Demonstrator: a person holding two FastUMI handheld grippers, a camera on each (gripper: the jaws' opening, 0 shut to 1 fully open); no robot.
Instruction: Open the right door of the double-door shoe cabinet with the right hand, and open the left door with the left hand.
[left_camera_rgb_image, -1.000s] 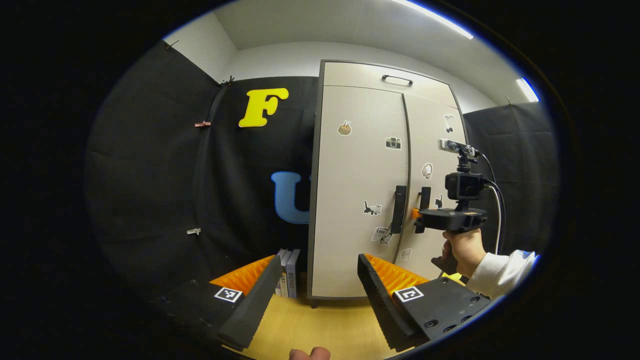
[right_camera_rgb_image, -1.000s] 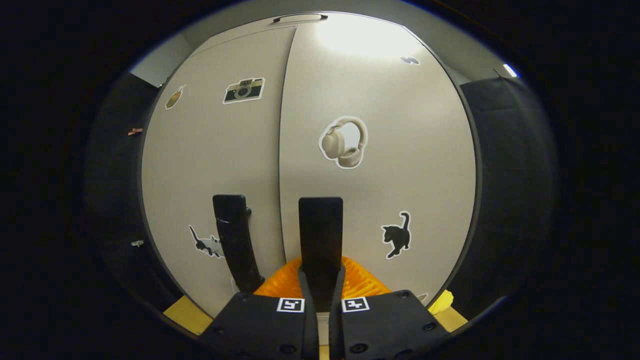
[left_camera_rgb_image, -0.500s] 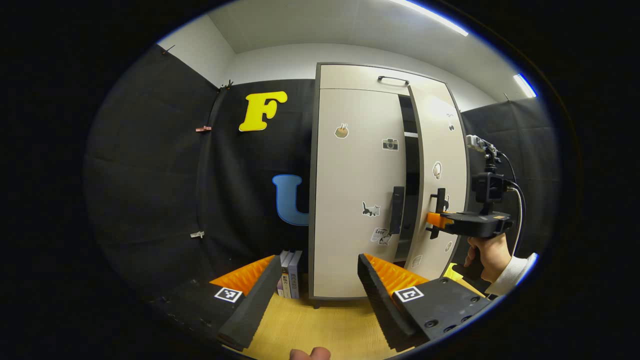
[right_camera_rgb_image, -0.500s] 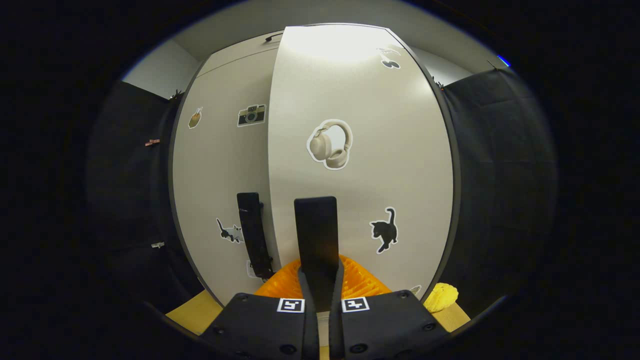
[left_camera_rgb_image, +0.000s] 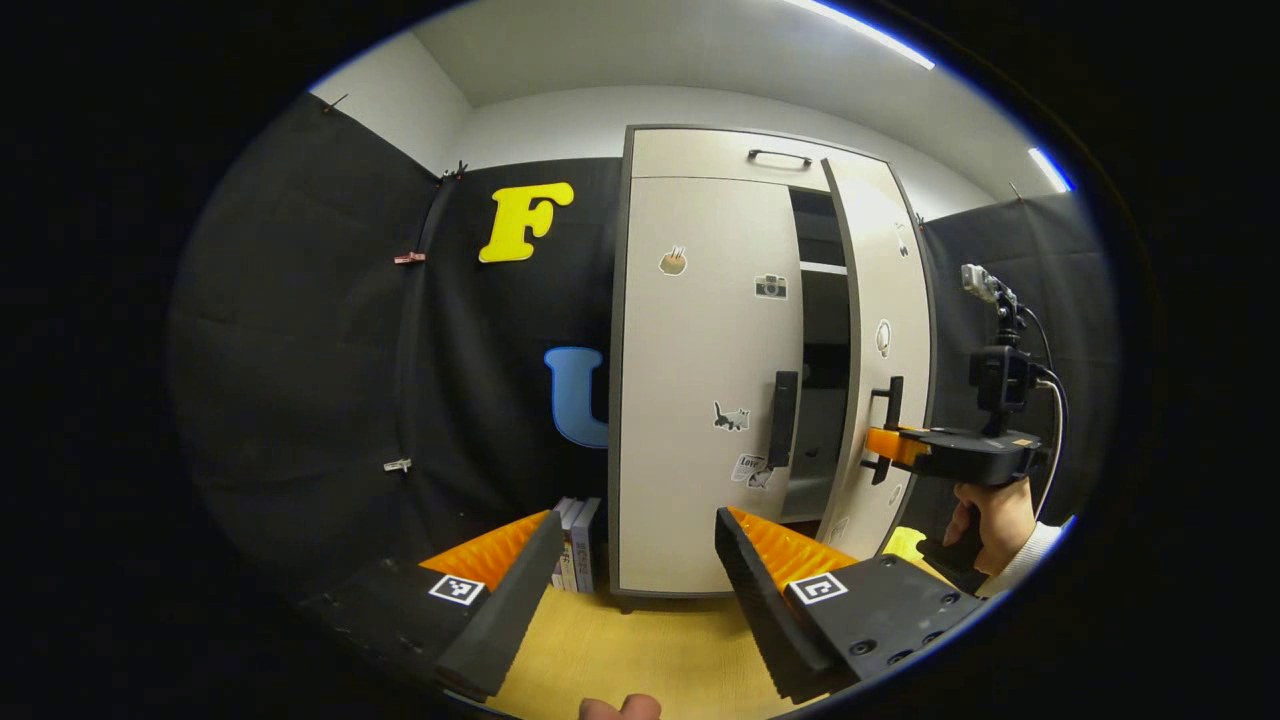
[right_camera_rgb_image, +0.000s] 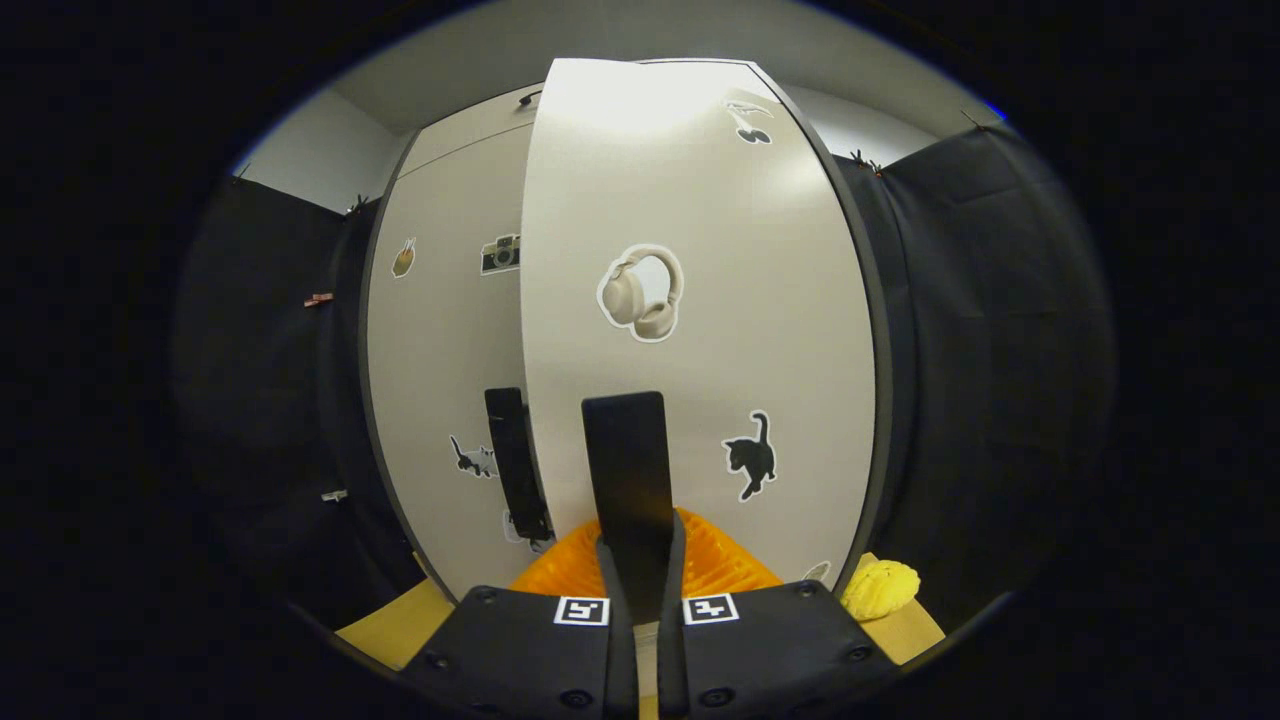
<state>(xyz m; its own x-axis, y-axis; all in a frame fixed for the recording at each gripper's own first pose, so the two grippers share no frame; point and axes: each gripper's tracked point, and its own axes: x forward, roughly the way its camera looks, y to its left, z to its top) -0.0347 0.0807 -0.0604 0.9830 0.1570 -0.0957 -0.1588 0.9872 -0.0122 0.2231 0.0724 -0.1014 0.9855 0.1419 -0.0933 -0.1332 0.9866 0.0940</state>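
Note:
The pale shoe cabinet stands ahead on the wooden floor. Its left door is closed, with a dark vertical handle near its inner edge. The right door is swung partly out, and dark shelves show in the gap. My right gripper, held by a hand, is shut on the right door's handle. In the right gripper view that handle sits clamped in my right gripper, in front of the right door. My left gripper is open, well short of the left door.
A few books stand on the floor against the cabinet's left side. A yellow lump lies on the floor by the cabinet's right side. Above the doors is a flap with a small handle. Black cloth walls close in both sides.
The right door went from closed to partly open, pulled outward by my right gripper on its handle. My left gripper has stayed open and hardly moved.

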